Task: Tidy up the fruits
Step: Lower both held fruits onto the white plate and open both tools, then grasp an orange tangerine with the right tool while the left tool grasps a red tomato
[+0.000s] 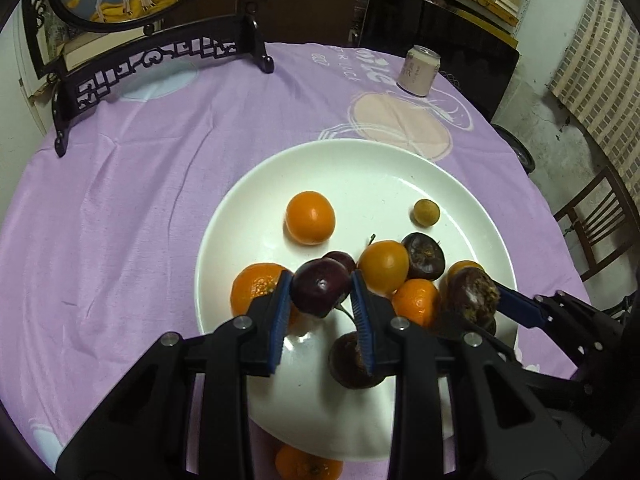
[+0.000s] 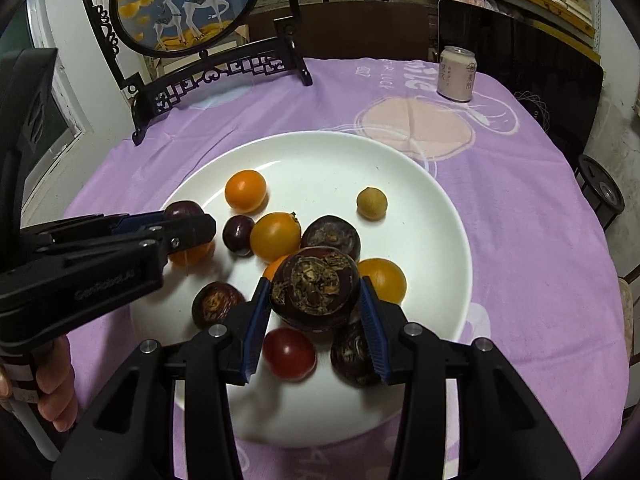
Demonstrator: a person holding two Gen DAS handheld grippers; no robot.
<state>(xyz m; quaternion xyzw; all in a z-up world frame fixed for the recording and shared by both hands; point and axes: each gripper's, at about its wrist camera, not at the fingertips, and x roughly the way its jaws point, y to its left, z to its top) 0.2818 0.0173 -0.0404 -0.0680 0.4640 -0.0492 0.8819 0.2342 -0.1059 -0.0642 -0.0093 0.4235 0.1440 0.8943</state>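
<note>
A white plate [image 1: 360,160] [image 2: 420,184] on the purple cloth holds several oranges, dark fruits and one small tan fruit [image 1: 426,212] [image 2: 372,203]. My left gripper [image 1: 322,294] is shut on a dark purple plum [image 1: 320,286] and holds it over the plate's near left side; in the right wrist view this gripper [image 2: 188,224] comes in from the left with the plum [image 2: 183,209]. My right gripper [image 2: 314,300] is shut on a dark brown mangosteen [image 2: 316,288] above the plate; the mangosteen also shows in the left wrist view [image 1: 472,294].
An orange [image 1: 308,462] lies on the cloth beside the plate's near rim. A pink can [image 1: 419,71] [image 2: 457,74] stands at the far right. A black carved stand with a round deer picture [image 1: 160,56] [image 2: 188,4] stands at the far left. A wooden chair [image 1: 596,220] is off the table's right.
</note>
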